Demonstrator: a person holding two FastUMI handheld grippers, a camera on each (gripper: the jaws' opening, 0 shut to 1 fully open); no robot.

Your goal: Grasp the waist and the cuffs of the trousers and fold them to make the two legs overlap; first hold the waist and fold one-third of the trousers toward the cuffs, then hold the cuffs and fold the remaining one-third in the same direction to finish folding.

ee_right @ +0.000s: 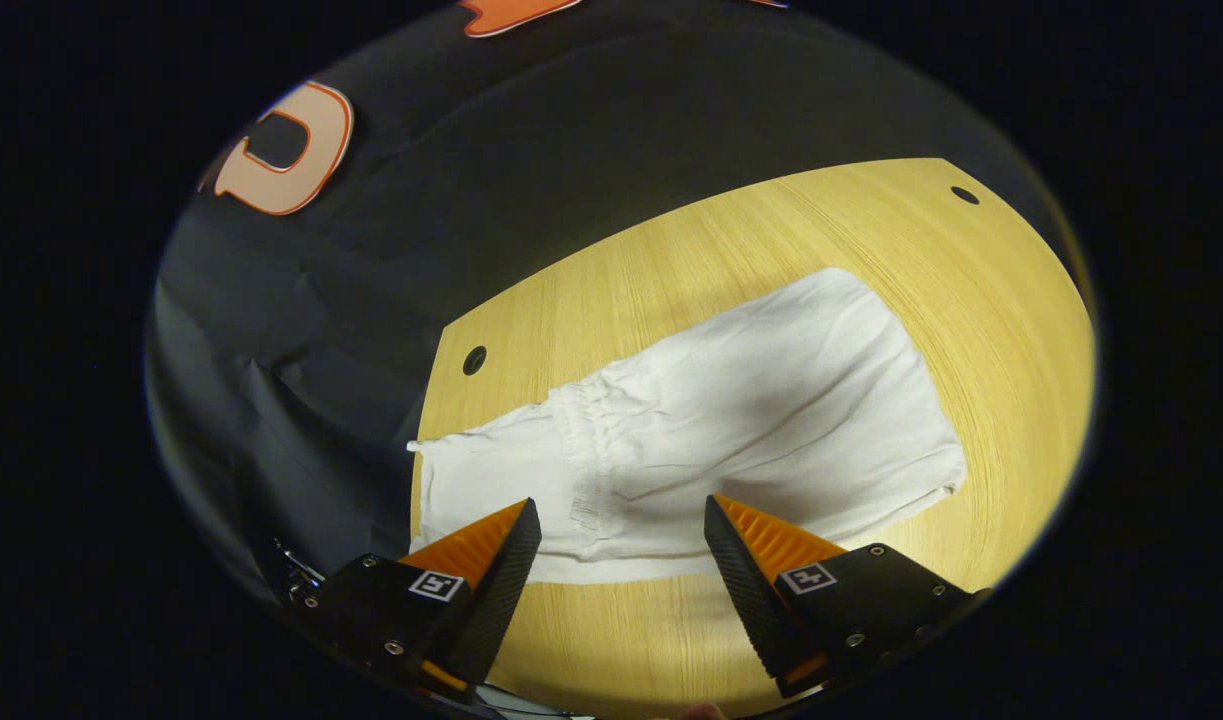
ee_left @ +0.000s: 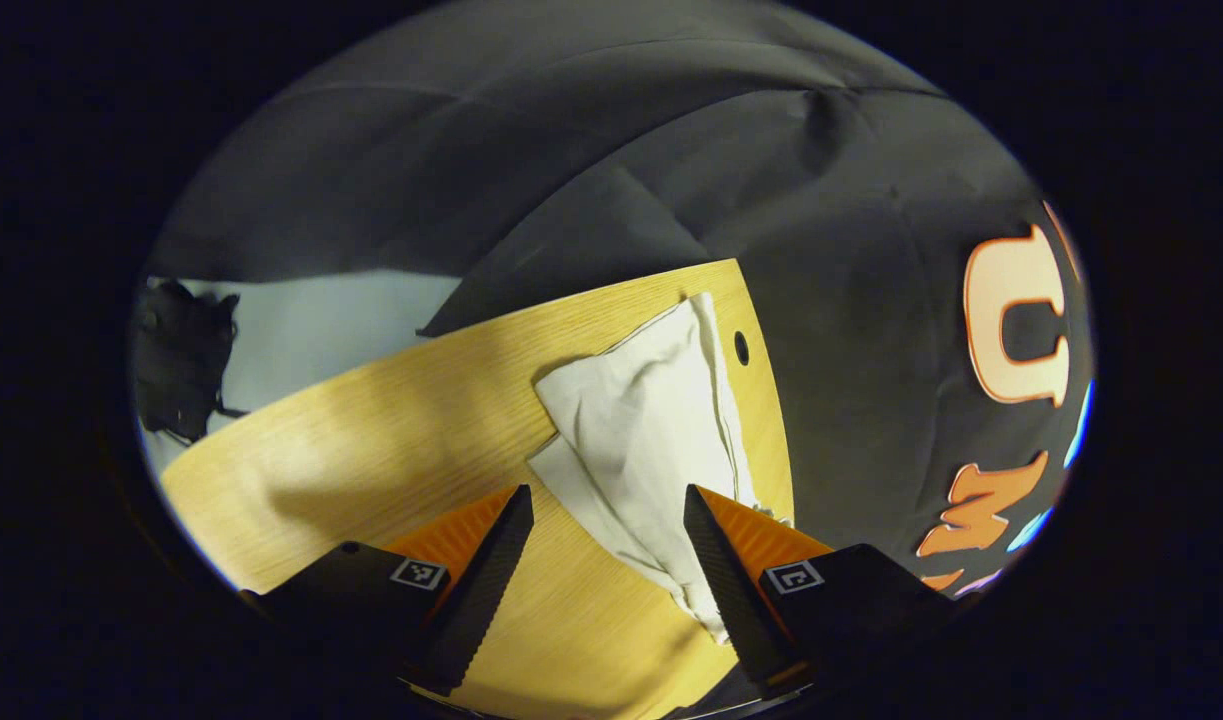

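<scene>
- The table [ee_right: 731, 260] is pale wood with fine straight grain and a curved edge; small round holes [ee_right: 474, 359] pierce it near the rim.
- The trousers [ee_right: 771, 420] are white woven cloth, lying flat on the table in the right gripper view as a broad folded shape with soft creases. A gathered, puckered waist band [ee_right: 591, 440] runs across them, and one end reaches the table's edge, where a small cord tip pokes out.
- In the left gripper view the trousers [ee_left: 641, 430] appear as a narrow wedge near the table's [ee_left: 391, 440] far edge, their lower end cut off behind a finger.
- A dark crumpled object [ee_left: 181, 360] lies beyond the table; what it is cannot be made out.
- The left tool [ee_left: 608, 505] stands wide, gripping nothing.
- The right tool [ee_right: 621, 515] is likewise spread wide over the cloth's near edge, fingers ridged and wedge-shaped.
</scene>
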